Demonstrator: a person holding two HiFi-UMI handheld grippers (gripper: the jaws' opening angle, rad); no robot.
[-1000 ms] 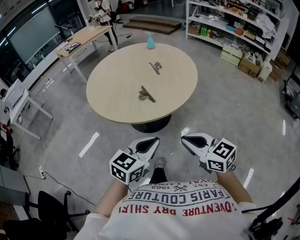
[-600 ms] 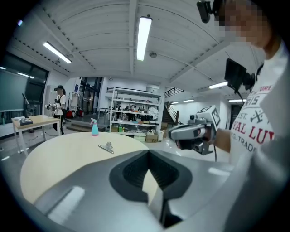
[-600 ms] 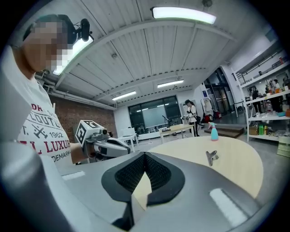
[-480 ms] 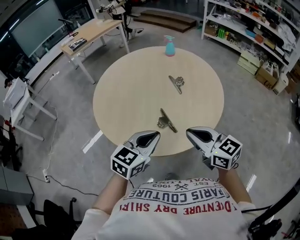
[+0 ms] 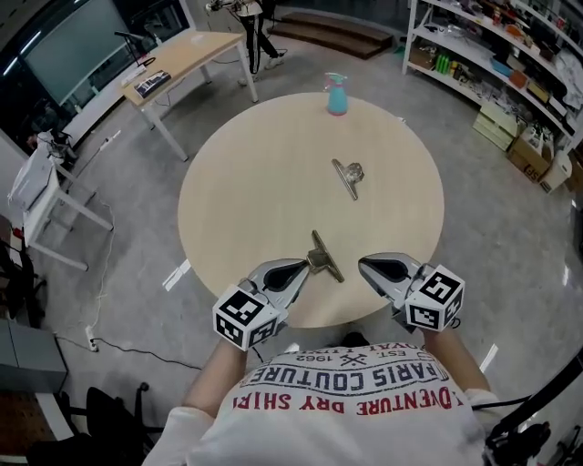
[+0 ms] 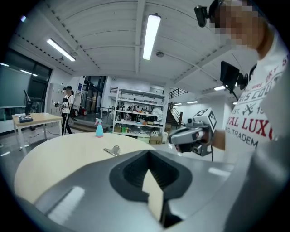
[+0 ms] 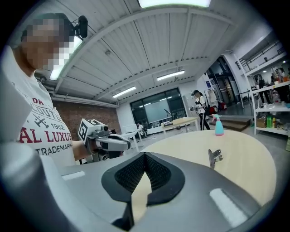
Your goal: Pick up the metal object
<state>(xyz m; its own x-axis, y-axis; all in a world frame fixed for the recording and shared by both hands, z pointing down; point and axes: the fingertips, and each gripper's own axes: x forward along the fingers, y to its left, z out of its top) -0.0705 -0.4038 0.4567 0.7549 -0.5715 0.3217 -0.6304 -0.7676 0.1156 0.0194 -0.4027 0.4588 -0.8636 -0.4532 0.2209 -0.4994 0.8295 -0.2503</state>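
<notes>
Two metal binder clips lie on the round beige table (image 5: 246,182). The near clip (image 5: 324,258) is close to the front edge, and the far clip (image 5: 348,175) is past the middle. My left gripper (image 5: 293,270) hovers just left of the near clip and my right gripper (image 5: 366,268) just right of it. Neither touches it. Both are shut with nothing held. In the left gripper view, beyond the closed jaws (image 6: 149,158), I see a clip (image 6: 111,150) and the right gripper (image 6: 192,133). In the right gripper view, past its closed jaws (image 7: 144,158), a clip (image 7: 214,157) is on the table.
A blue spray bottle (image 5: 338,94) stands at the table's far edge. A long wooden desk (image 5: 182,59) is at the back left, stocked shelves (image 5: 510,55) at the right, a white folding stand (image 5: 36,182) at the left. A person (image 5: 250,18) stands far back.
I have come up to the table: it fills more of the view, and both grippers went from over the floor to its front edge, flanking the near clip. The jaws stayed shut.
</notes>
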